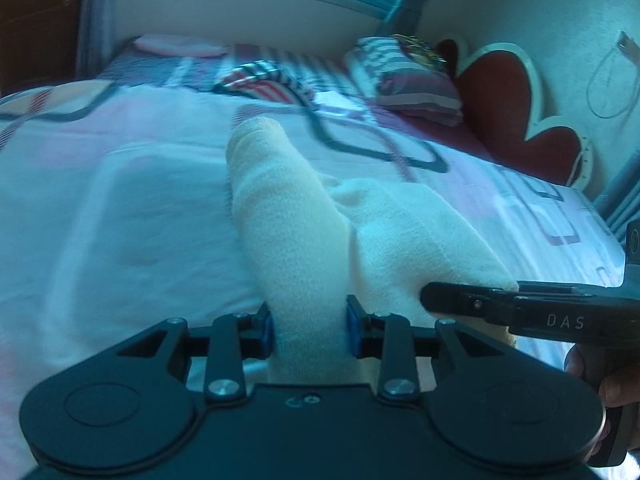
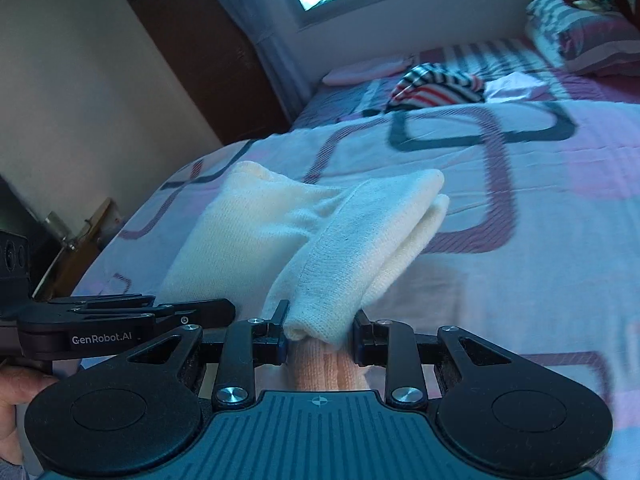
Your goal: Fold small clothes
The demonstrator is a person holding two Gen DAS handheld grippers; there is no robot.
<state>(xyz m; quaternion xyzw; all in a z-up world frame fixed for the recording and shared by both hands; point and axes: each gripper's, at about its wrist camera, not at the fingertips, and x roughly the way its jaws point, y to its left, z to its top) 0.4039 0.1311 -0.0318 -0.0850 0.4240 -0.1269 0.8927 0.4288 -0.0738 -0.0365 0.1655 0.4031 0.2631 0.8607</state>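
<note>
Cream knitted garment (image 1: 296,220): long axis toward 12 o'clock | left gripper (image 1: 308,326) clamped on it | right gripper (image 2: 320,336) clamped on it | above patterned bed (image 2: 520,208)

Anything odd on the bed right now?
Nothing damaged. The cream garment is bunched between both grippers, not flat. A striped garment lies crumpled further up the bed, unfolded.

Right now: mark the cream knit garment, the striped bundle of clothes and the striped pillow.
cream knit garment (image 2: 248,220): right wrist view, flat middle panel.
striped bundle of clothes (image 2: 436,86): right wrist view, centre of the heap.
striped pillow (image 1: 404,76): left wrist view, top face.
</note>
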